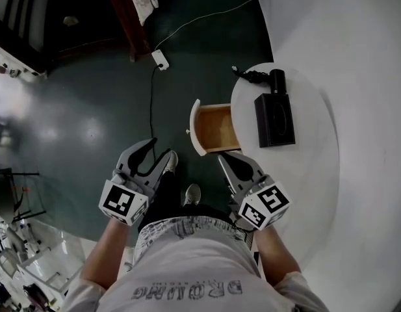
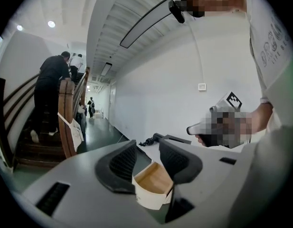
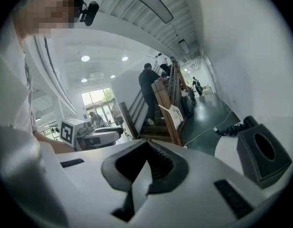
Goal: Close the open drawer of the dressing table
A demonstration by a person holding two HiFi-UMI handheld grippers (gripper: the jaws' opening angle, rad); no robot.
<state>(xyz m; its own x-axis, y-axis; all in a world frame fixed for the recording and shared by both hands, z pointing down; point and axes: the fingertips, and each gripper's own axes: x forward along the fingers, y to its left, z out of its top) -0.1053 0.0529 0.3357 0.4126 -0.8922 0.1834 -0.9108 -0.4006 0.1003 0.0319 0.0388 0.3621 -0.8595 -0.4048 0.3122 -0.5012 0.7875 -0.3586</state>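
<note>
Centrally, one open drawer [image 1: 216,127] juts left from white dressing table [image 1: 317,174]; two grippers below it; left gripper [image 1: 158,149] lower left, jaws apart, holding nothing; right gripper [image 1: 226,156] close under drawer's lower edge, jaws together; one black box [image 1: 275,119] on tabletop.

The drawer [image 1: 216,130] juts from the left edge of the bench [image 1: 304,187]; a box [image 1: 275,119] lies on the bench, just right of the drawer.

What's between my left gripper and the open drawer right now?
Nothing but bare dark floor, seen in the head view between the left gripper and the drawer.
</note>
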